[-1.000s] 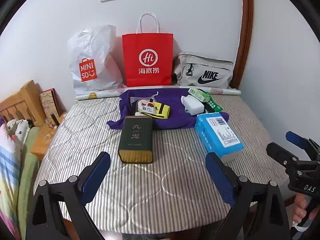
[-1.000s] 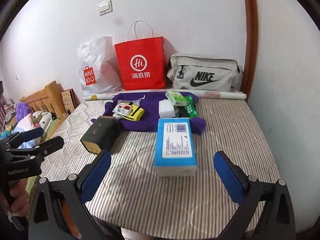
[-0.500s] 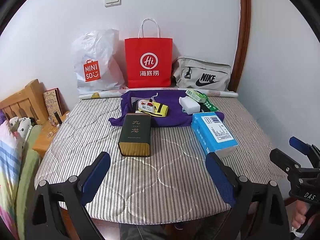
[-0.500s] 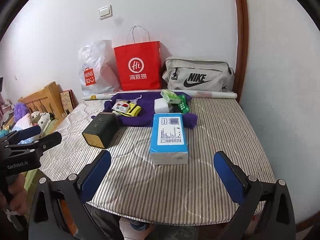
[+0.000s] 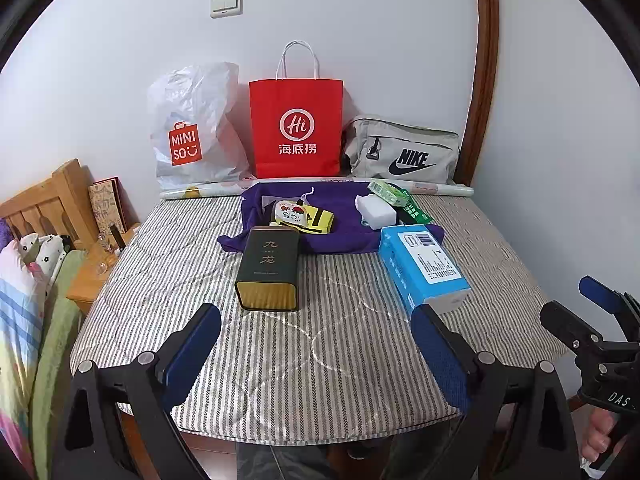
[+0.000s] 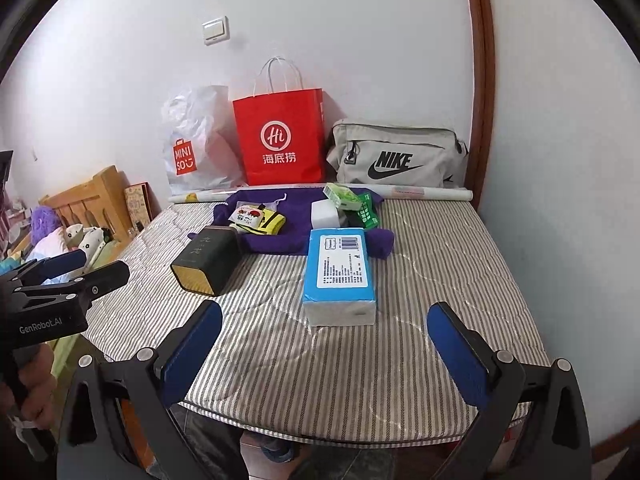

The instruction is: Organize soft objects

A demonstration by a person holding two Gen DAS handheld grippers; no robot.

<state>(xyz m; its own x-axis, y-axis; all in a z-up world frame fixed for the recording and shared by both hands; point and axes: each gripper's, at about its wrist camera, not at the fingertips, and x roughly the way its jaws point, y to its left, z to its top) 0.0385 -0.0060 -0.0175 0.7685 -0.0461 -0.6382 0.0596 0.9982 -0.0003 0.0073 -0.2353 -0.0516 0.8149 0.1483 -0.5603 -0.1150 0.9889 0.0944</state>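
Lying ahead of right claw, blue tissue pack; both claws spread wide, left claw too.

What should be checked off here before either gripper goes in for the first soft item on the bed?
1. Left gripper jaws open and holding nothing: ok.
2. Right gripper jaws open and holding nothing: ok.
3. Blue tissue pack free to grasp, lying flat with nothing on it: ok.
4. Purple cloth free to lift: not ok, the white block and yellow pouch lie on it.
5. Dark box clear of the cloth: cannot tell, its far end meets the cloth's edge.
6. Red paper bag open at the top: cannot tell.
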